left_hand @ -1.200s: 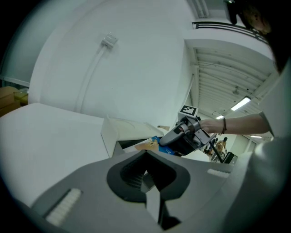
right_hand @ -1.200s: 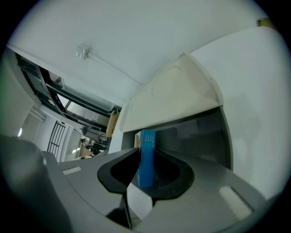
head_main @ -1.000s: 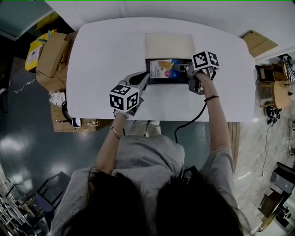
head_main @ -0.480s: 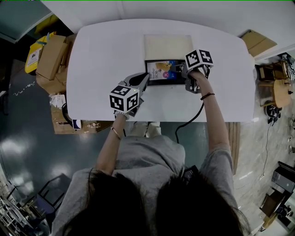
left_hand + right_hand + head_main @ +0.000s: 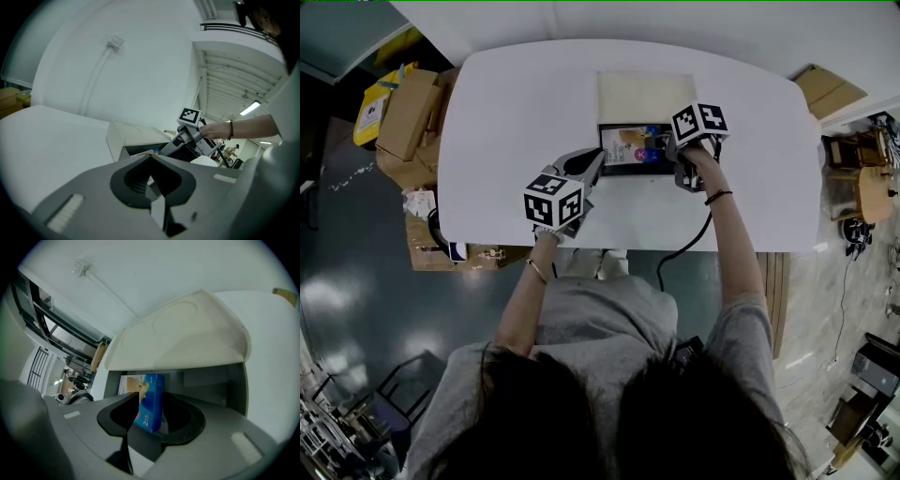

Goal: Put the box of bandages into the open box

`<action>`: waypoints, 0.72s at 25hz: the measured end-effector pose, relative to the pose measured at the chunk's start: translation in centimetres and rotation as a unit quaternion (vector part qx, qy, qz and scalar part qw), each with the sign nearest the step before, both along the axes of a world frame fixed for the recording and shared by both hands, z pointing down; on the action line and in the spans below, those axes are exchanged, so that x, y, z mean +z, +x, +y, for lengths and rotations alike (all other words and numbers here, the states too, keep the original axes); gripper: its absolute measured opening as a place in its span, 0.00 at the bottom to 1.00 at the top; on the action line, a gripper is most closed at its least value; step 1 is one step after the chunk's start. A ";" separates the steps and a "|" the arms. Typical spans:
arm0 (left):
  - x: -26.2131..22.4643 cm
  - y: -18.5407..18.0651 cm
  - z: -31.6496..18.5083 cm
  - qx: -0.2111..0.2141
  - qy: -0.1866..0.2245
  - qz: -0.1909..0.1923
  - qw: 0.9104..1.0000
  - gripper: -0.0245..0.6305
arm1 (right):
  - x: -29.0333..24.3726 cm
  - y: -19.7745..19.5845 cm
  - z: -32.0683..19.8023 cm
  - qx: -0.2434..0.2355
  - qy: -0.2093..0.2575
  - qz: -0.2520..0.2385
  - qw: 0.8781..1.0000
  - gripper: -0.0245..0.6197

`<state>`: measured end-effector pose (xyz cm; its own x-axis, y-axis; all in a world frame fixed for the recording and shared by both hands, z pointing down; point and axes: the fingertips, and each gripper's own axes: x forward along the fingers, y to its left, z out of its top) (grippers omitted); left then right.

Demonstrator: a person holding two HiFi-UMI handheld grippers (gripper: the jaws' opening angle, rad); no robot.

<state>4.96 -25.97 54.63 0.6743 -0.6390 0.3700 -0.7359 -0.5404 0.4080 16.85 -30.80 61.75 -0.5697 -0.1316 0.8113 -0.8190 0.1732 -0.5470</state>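
The right tool (image 5: 664,147) is opening its jaws around the box of bandages (image 5: 152,397), which stands on edge inside the open box (image 5: 236,385). Let both pads clear it, then back out toward 6 o'clock without dragging it along. The left tool (image 5: 592,161), jaws together and empty, hangs over the bench (image 5: 506,112) at 8 o'clock.

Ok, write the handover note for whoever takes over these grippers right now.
Right gripper: tongs opening, with the box of bandages between them, down inside the open box.
Left gripper: tongs shut and empty, by the open box's front left corner, over the table.
Done: the bandages are in the open box.
Left: finish the release and draw the right gripper clear. The lid is folded back.
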 end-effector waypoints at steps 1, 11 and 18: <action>0.0 -0.1 0.0 -0.001 0.000 0.000 1.000 0.03 | 0.0 -0.1 0.0 -0.001 0.001 0.002 1.000 0.32; 0.2 -0.2 -0.3 0.001 -0.002 0.000 1.000 0.03 | 0.5 0.1 -0.4 0.001 0.014 0.023 1.000 0.38; -0.1 -0.4 -0.5 0.002 0.002 0.000 1.000 0.03 | -1.1 1.1 -0.5 -0.001 0.073 0.048 0.996 0.32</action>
